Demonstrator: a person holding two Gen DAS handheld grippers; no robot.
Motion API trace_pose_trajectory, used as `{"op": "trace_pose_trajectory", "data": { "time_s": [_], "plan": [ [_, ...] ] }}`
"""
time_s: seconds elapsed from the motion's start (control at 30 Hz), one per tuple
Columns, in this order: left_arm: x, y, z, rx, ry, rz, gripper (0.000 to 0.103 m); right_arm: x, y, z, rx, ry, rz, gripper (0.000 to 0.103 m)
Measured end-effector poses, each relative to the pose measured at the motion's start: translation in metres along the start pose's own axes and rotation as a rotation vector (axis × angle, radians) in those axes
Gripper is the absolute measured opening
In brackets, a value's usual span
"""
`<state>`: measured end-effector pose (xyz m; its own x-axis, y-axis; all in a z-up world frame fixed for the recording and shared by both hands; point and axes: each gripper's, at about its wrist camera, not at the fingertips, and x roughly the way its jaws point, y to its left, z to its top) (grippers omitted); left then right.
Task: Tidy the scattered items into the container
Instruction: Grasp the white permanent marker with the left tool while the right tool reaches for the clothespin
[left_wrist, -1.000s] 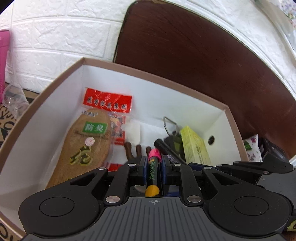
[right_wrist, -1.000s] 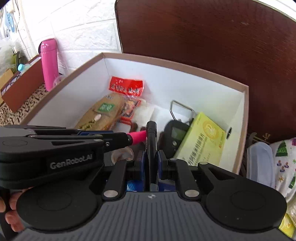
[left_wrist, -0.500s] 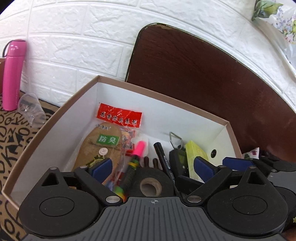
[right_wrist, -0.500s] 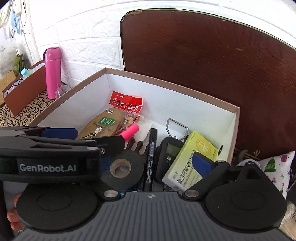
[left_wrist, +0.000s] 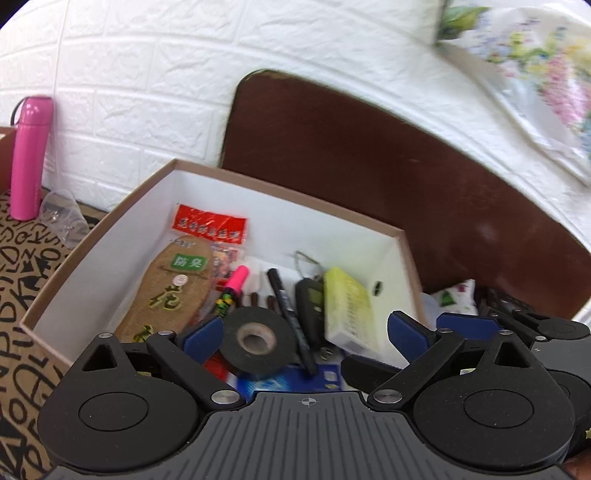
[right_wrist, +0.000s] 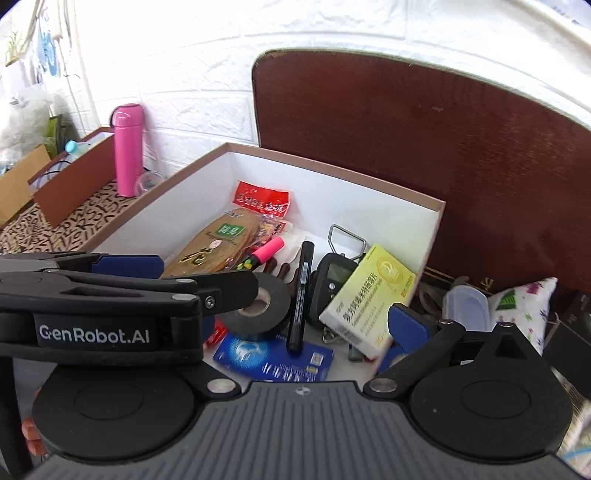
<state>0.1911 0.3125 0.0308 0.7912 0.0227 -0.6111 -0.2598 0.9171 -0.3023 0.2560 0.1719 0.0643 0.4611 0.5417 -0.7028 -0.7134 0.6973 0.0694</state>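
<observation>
Box (left_wrist: 110, 229) centre frame, both views: tan rim, white inside, against dark brown board (left_wrist: 406, 177). Inside: black marker (right_wrist: 301, 295) and pink-capped highlighter (left_wrist: 232, 286) lying loose beside black tape roll (left_wrist: 255, 338); also insole (left_wrist: 173, 284), yellow carton (right_wrist: 365, 299), blue pack (right_wrist: 273, 358). Left gripper (left_wrist: 297, 332) jaws just opened, spread wide, nothing between pads. Right gripper (right_wrist: 299, 317) same; its left finger hidden behind left gripper body. Blue pack partly cut off by gripper base. Left view blurred at right.
</observation>
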Motion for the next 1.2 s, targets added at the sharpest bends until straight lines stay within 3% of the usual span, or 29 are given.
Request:
{"op": "trace_pose_trajectory", "data": {
  "time_s": [0.17,0.37,0.6,0.77,1.03,1.2],
  "plan": [
    [-0.031,-0.031,-0.022,0.036,-0.036,-0.07,0.101,-0.048,-0.004,-0.023,-0.027,-0.049,-0.01,0.101],
    [-0.051,-0.068,-0.07,0.08,-0.036,-0.167,0.101,-0.097,-0.014,-0.081,0.002,-0.147,-0.032,0.102],
    [-0.035,-0.095,-0.147,0.141,0.083,-0.25,0.101,-0.11,-0.024,-0.172,0.111,-0.174,-0.118,0.102],
    [-0.013,-0.103,-0.181,0.183,0.171,-0.258,0.095,-0.103,-0.035,-0.221,0.184,-0.156,-0.149,0.101],
    [0.012,-0.101,-0.18,0.214,0.195,-0.206,0.084,-0.084,-0.043,-0.234,0.158,-0.157,-0.147,0.087],
    [0.03,-0.102,-0.176,0.22,0.226,-0.22,0.074,-0.069,-0.052,-0.232,0.132,-0.141,-0.121,0.074]
  ]
}}
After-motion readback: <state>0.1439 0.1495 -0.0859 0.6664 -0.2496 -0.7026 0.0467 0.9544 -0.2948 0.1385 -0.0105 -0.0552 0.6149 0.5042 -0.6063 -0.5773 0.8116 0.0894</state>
